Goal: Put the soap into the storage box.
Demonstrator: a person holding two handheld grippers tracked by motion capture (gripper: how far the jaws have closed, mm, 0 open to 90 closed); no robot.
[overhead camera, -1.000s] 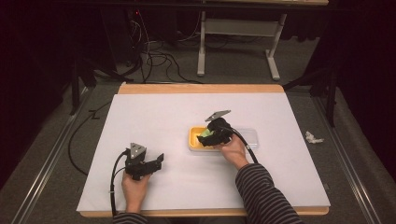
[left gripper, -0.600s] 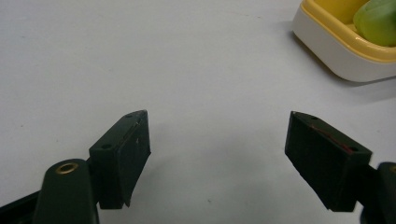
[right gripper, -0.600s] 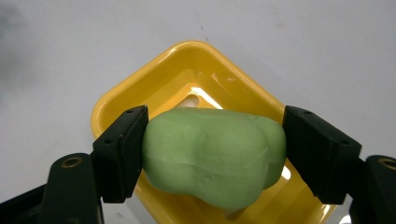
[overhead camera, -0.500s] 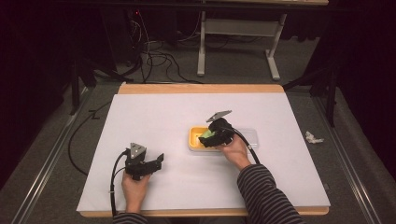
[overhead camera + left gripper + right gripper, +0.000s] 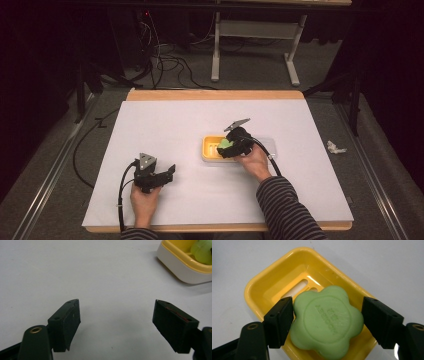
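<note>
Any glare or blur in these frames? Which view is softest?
High view: soft and dim, dark surroundings, white table evenly lit. Left gripper view: left tool sharp, faint shadows under its jaws. Right gripper view: green soap crisp enough to show its embossing, glare spots on the yellow dish rim.

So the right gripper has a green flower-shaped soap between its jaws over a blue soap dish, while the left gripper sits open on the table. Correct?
Not quite: the soap dish is yellow, not blue, as the right gripper view shows. The rest holds: the right gripper has the green flower-shaped soap between its jaws over that dish, and the left gripper is open, low over the white table.
</note>
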